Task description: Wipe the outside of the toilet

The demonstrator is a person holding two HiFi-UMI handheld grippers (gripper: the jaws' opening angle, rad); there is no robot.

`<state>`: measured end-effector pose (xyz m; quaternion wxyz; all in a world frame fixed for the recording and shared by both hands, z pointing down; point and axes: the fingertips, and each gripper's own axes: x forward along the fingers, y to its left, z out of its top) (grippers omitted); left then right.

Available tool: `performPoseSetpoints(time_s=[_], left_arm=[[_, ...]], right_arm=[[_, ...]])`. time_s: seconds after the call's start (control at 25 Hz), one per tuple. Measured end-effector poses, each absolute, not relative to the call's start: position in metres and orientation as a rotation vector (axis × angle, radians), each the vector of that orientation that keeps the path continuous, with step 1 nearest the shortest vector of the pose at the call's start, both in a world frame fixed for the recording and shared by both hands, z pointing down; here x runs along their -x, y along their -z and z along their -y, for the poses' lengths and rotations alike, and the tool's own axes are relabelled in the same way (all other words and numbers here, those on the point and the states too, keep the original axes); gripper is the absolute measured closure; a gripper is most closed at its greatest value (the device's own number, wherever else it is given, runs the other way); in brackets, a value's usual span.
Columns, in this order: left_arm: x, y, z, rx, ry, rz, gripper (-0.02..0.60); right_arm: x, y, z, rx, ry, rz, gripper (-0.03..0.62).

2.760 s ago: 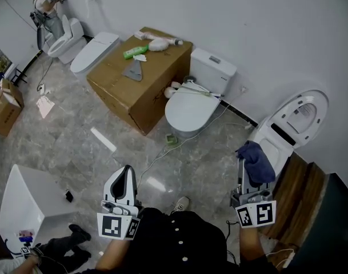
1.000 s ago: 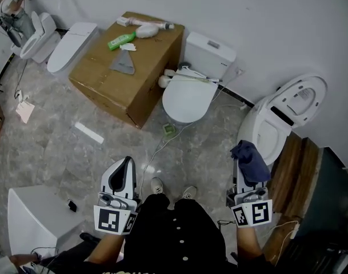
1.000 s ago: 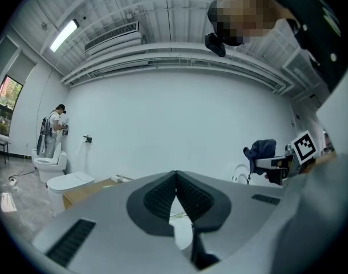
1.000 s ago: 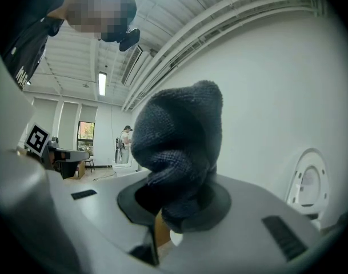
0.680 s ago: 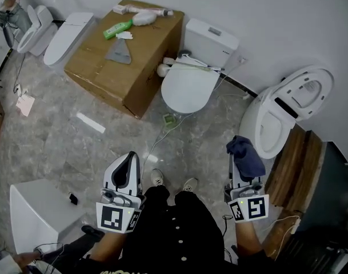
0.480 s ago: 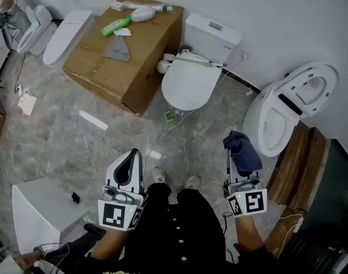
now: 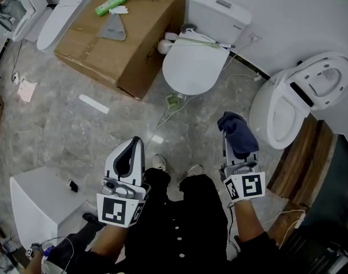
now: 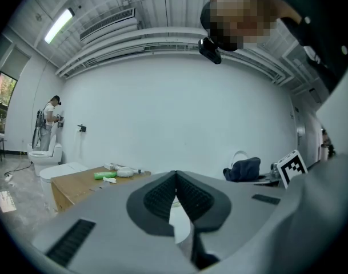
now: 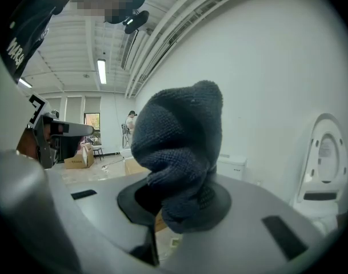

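Note:
A white toilet [image 7: 282, 110] with its lid raised stands at the right by the wall; its lid [image 9: 325, 153] shows at the right of the right gripper view. My right gripper [image 7: 230, 137] is shut on a dark blue cloth [image 7: 238, 132], which bunches above the jaws [image 9: 182, 147] and hangs just left of the toilet bowl, not touching it. My left gripper [image 7: 127, 153] is shut and holds nothing, low over the floor at centre left [image 8: 175, 196]. A second white toilet [image 7: 195, 67] with its lid down and a tank [image 7: 219, 10] stands ahead.
A large cardboard box [image 7: 125, 44] with a green bottle [image 7: 108, 5] and a grey cloth [image 7: 112, 27] on top stands at the upper left. A white block [image 7: 39, 201] sits at lower left. A cable [image 7: 162, 127] runs over the marble floor. Wooden boards [image 7: 302, 164] lie beside the right toilet.
The view has slid forward and down, so the toilets and box sit higher in frame. My right gripper with the cloth has risen slightly toward the open toilet. The left gripper holds its place.

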<state>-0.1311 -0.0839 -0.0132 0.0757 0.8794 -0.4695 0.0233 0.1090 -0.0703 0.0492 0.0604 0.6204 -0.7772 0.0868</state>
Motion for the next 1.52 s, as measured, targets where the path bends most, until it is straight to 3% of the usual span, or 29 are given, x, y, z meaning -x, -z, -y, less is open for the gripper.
performPoseSetpoints(time_s=[1.52], left_arm=[[0.110,-0.284,0.163,-2.727,-0.002,1.425,0.571]], right_arm=[[-0.068,-0.445,0.139,-1.818,-0.485,2.416,0.534]])
